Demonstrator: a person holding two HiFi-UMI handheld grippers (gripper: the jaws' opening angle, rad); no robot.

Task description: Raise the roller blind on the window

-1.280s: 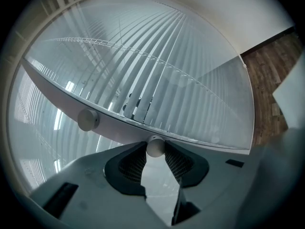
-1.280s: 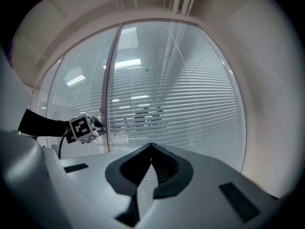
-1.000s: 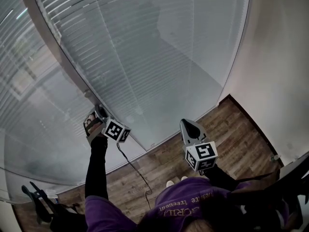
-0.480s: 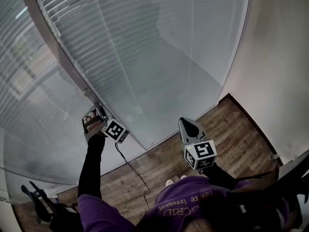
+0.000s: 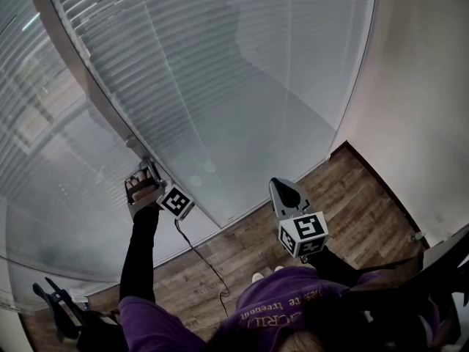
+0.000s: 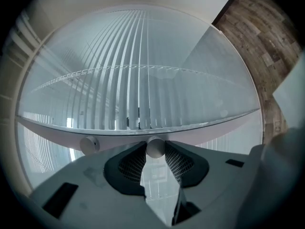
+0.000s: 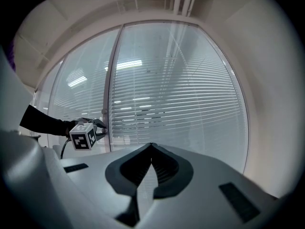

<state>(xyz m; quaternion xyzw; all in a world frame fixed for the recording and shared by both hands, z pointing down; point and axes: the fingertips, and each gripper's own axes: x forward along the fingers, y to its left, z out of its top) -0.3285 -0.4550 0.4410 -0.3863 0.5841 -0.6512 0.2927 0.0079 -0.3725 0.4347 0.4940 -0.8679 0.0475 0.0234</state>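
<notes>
The window is a glass wall with slatted blinds (image 5: 220,72) behind the panes, split by a pale upright frame (image 5: 88,86). A small white round knob (image 6: 156,147) sits on that frame, with a second knob (image 6: 89,144) beside it. My left gripper (image 6: 156,150) is shut on the first knob; in the head view the left gripper (image 5: 144,169) presses against the frame low down. My right gripper (image 5: 283,186) hangs in the air in front of the glass, shut with nothing in it. The right gripper view shows the right gripper (image 7: 151,150) and, beyond it, the left gripper (image 7: 101,127) at the frame.
A black cable (image 5: 201,259) runs from the left gripper down across the wooden floor (image 5: 352,196). A white wall (image 5: 425,123) closes the right side. A black stand (image 5: 58,310) is at the lower left, by the glass.
The left gripper has shifted a little to the left and rolled slightly at the knob. The right gripper has hardly moved.
</notes>
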